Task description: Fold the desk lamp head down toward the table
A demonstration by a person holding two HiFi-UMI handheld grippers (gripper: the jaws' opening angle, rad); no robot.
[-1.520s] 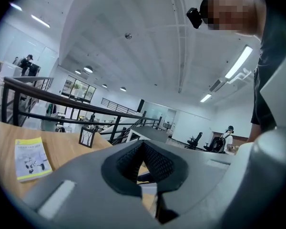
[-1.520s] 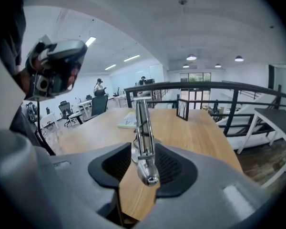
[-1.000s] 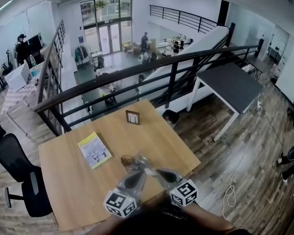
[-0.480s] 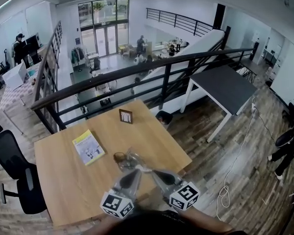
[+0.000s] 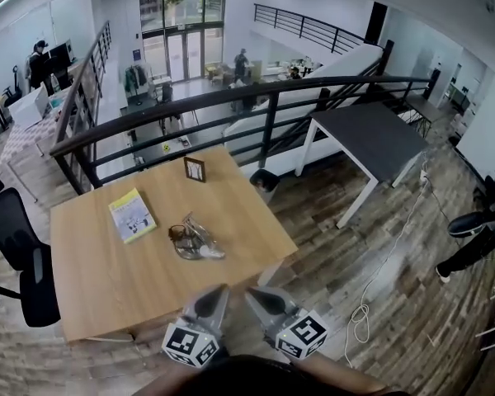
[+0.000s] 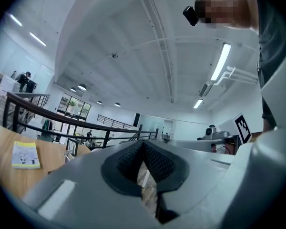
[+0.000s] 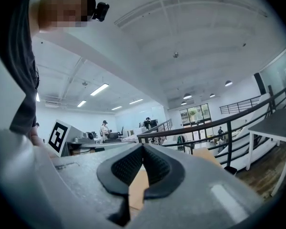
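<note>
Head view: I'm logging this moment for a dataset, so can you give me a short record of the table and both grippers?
table: light wood
desk lamp: near the table's middle, sitting low
booklet: yellow, flat, left of the lamp
picture frame: upright, at the far edge
left gripper: shut, nothing held, by the table's near edge
right gripper: shut, nothing held, beside the left
</note>
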